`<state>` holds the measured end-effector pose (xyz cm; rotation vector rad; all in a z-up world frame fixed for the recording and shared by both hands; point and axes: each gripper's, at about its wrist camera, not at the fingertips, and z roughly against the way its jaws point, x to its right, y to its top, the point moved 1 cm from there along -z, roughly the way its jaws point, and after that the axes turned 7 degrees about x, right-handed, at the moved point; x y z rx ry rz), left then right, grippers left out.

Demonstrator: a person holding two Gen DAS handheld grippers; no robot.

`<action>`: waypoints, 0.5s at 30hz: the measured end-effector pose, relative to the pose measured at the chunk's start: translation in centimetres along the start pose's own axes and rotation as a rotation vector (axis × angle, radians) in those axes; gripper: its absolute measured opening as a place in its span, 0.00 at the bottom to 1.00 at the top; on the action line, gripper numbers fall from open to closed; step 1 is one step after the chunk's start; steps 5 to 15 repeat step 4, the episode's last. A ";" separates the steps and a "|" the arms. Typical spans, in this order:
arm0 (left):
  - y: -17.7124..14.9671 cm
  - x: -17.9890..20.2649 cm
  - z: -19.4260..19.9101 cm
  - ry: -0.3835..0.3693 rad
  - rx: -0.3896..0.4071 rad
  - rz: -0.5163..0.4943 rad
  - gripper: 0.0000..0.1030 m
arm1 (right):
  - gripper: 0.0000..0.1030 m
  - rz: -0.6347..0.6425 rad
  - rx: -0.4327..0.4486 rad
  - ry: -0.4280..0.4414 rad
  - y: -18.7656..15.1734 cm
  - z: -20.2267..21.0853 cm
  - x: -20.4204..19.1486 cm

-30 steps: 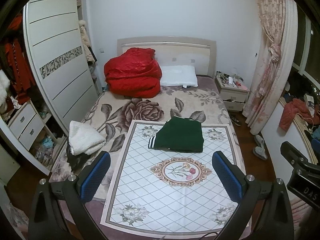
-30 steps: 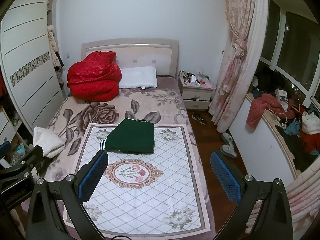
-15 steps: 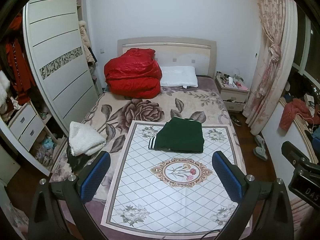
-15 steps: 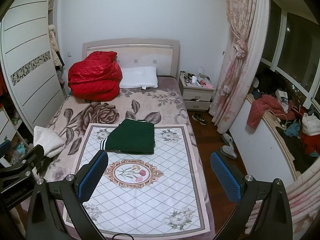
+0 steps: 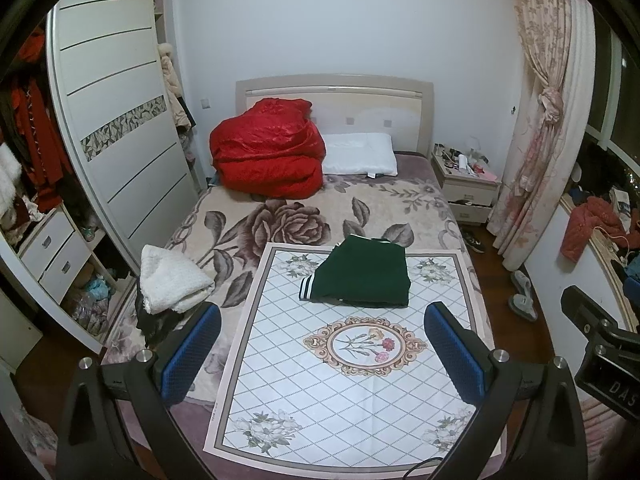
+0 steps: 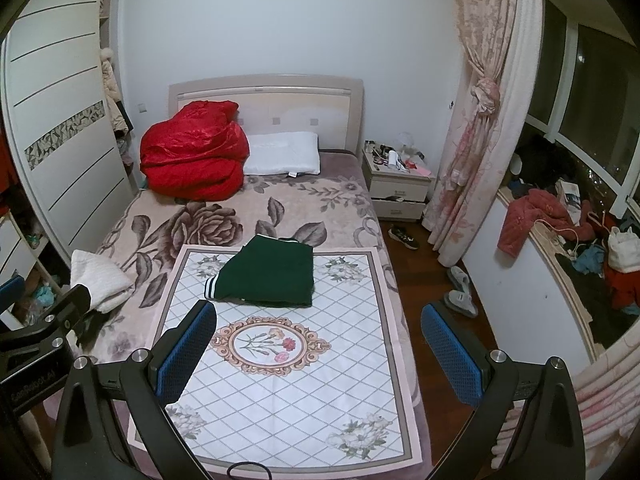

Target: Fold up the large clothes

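A dark green garment (image 5: 360, 276) with a striped cuff lies folded at the far end of a white floral mat (image 5: 352, 380) on the bed; it also shows in the right wrist view (image 6: 268, 276). My left gripper (image 5: 320, 354) is open and empty, held well above the near part of the mat (image 6: 288, 392). My right gripper (image 6: 318, 354) is open and empty, held above the mat's right side and the floor. A white folded garment (image 5: 172, 280) lies on a dark one at the bed's left edge.
A red quilt (image 5: 268, 160) and a white pillow (image 5: 360, 154) lie at the headboard. A wardrobe (image 5: 116, 128) stands to the left. A nightstand (image 6: 396, 184), a curtain (image 6: 480, 120), shoes and slippers (image 6: 460, 292) are on the right, beside a cluttered sill (image 6: 580, 248).
Both grippers have drifted very slightly; the view is almost the same. The green garment has not moved.
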<state>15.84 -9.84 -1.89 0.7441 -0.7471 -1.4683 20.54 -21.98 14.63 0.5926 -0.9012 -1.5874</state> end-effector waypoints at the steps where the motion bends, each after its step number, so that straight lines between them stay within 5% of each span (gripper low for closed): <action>1: 0.0 0.0 0.0 -0.001 0.003 0.001 1.00 | 1.00 0.001 -0.001 0.001 0.0 0.0 0.0; 15: 0.1 0.0 0.1 -0.003 0.005 0.003 1.00 | 1.00 -0.001 0.001 -0.001 -0.1 0.1 0.0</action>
